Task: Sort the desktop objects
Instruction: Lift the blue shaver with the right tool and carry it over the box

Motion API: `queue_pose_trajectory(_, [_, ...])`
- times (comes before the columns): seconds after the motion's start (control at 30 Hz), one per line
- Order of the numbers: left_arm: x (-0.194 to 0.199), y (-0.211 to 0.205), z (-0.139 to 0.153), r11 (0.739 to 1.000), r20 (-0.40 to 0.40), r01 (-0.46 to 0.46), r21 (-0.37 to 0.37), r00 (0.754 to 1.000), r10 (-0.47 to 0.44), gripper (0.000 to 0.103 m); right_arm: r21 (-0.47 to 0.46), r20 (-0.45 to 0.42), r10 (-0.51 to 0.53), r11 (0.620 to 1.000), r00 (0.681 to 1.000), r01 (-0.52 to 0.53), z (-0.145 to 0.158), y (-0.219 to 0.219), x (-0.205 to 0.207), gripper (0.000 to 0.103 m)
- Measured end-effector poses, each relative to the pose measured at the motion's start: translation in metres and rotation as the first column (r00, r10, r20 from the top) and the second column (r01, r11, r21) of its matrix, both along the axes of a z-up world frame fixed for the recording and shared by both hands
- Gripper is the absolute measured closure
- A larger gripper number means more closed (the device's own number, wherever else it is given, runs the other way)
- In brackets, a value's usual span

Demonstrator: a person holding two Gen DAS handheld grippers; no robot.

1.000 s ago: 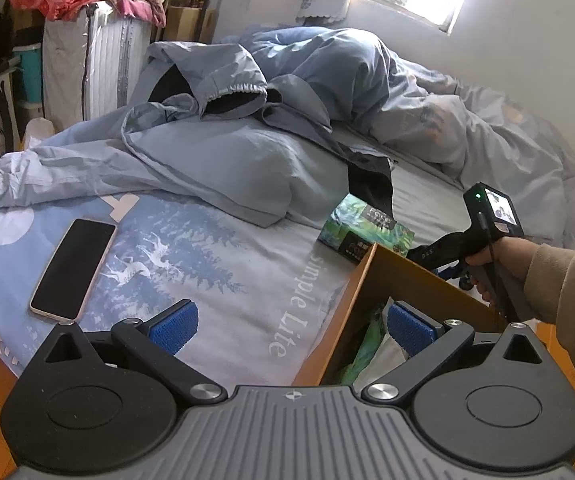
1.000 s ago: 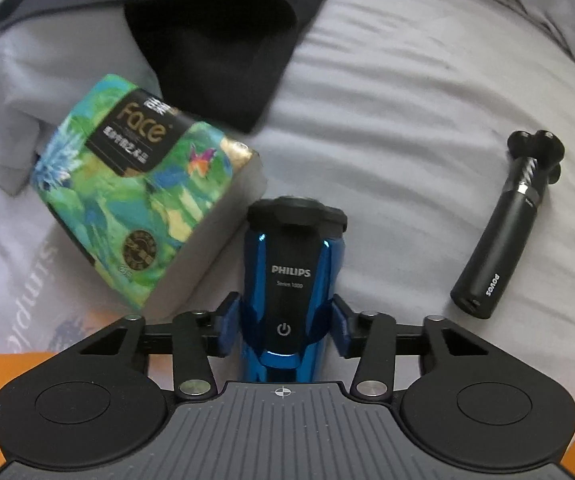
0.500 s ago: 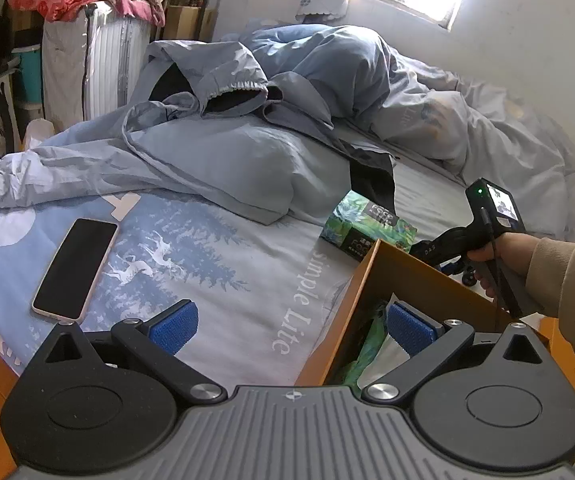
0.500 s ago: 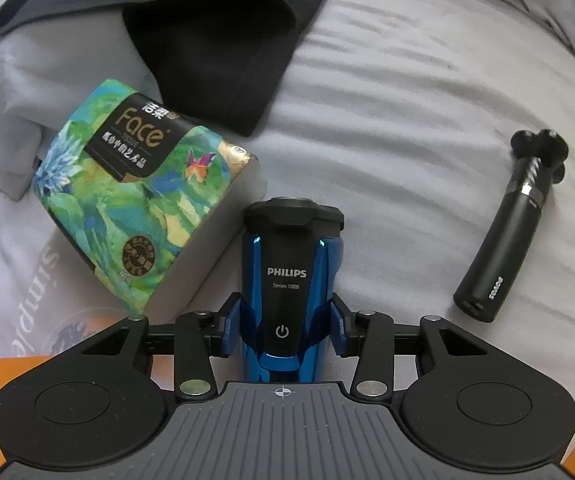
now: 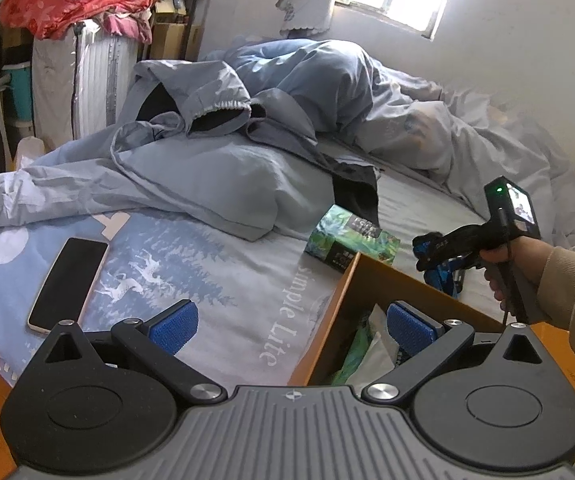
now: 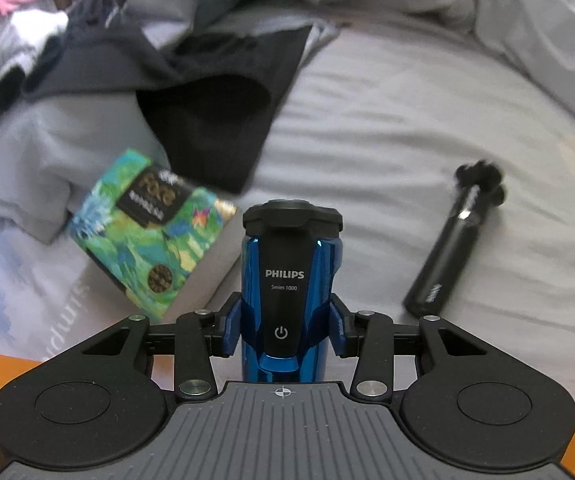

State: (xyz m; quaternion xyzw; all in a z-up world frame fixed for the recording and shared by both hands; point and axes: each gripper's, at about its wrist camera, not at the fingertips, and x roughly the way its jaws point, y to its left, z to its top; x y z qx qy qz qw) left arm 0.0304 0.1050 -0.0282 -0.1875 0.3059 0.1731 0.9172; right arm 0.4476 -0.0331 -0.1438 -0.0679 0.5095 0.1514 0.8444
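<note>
Shaver (image 6: 290,292) is clamped in the right tongs (image 6: 287,320) and has been lifted off the bed (image 6: 387,152) toward the box (image 5: 371,284); left tongs (image 5: 293,322) are held apart, empty.

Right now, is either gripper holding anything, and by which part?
The right gripper holds the blue Philips shaver, pads clamped on the lower sides of its body beside the power button. The left gripper is open and holds nothing.
</note>
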Motion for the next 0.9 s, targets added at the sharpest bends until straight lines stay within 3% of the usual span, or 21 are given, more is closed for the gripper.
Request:
queue_pose_trajectory(0.47, [-0.013,-0.011,0.032,0.999,0.12,0.032,0.035,0.992,-0.036,0.0,0.08,0.196,-0.028,0.997,0.98,0.012,0.117,-0.018,-0.053,0.057])
queue_pose_trajectory(0.9, [-0.025,-0.012,0.05,0.998,0.195,0.048,0.04,0.979,-0.055,0.0,0.153,0.316,-0.03,0.988,0.948,-0.02,0.199,-0.04,-0.155,0.057])
